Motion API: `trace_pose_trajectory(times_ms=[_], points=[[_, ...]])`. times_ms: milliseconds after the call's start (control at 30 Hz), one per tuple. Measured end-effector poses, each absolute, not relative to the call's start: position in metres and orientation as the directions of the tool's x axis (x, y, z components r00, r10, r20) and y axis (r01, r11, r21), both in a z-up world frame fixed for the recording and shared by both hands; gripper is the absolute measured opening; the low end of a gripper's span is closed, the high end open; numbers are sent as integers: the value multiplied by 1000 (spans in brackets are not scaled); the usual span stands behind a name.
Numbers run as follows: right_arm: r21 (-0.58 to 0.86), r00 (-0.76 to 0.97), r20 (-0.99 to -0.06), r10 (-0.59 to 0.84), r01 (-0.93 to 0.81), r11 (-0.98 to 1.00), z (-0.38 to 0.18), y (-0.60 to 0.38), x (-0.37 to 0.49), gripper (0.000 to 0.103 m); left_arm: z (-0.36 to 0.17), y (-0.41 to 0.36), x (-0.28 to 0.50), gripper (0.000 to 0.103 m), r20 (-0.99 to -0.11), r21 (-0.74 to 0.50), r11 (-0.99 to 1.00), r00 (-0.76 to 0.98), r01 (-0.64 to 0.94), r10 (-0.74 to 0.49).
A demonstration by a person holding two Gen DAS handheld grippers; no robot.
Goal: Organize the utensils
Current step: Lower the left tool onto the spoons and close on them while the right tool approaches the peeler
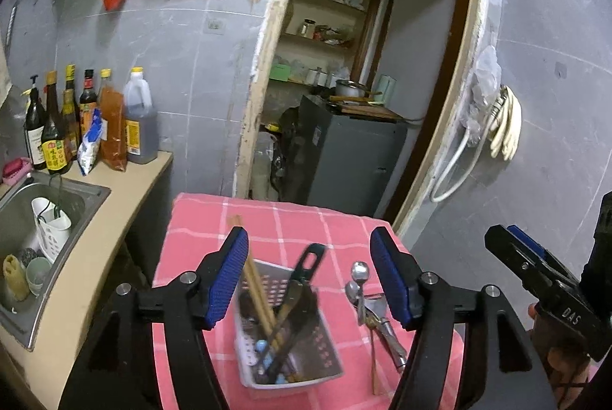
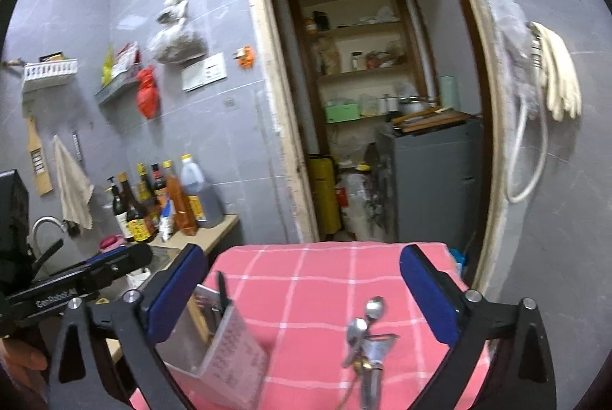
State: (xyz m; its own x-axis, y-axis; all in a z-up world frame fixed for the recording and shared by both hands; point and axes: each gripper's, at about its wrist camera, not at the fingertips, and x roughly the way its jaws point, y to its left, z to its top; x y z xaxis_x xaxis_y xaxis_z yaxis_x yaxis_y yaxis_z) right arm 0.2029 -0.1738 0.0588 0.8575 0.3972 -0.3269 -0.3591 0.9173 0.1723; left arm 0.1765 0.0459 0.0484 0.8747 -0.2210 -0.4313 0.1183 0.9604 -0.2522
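Some utensils already in basket [image 1: 290,326], below and between left claw's [image 1: 310,276] spread, empty pads: chopsticks [image 1: 256,289], black-handled tool [image 1: 302,280]. Left to do: two spoons [image 2: 363,326] plus other metal pieces on pink cloth [image 2: 325,280], lying below right claw [image 2: 302,299], wide apart, gripping nothing. Judged partway done.

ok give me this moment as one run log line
left gripper: open, empty | right gripper: open, empty | utensil holder: chopsticks, black utensil inside | spoons: loose on pink cloth, right of holder
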Motion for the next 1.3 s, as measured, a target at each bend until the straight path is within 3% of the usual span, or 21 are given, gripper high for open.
trace_pose_trajectory(times_ms=[67,133,500,933,967,1033,1133,1300], points=[[164,864,-337,376,-339,926,56,-186,203,103,47,35,179,62,-442,-248,960,867,130,-232],[151,866,-354,354,-320,935,53,-199,204,103,46,25,179,79,-448,-250,959,861,137,-240],[115,850,-453,271,-246,962,20,-263,204,103,27,-48,188,79,-478,-216,951,825,222,-301],[171,711,-625,323,-279,945,-40,-309,236,102,-39,-103,220,79,-655,-217,956,697,195,-291],[181,699,-632,335,-287,941,-43,-311,239,100,-44,-104,224,79,-671,-220,957,684,187,-288],[196,670,-652,355,-303,932,-53,-314,248,80,-55,-106,233,79,-702,-216,964,662,152,-262],[226,628,-678,381,-316,922,-65,-317,263,63,-70,-106,248,79,-741,-213,971,630,105,-231],[295,554,-700,450,-349,889,-83,-319,291,45,-84,-103,268,77,-767,-206,977,610,60,-199]])
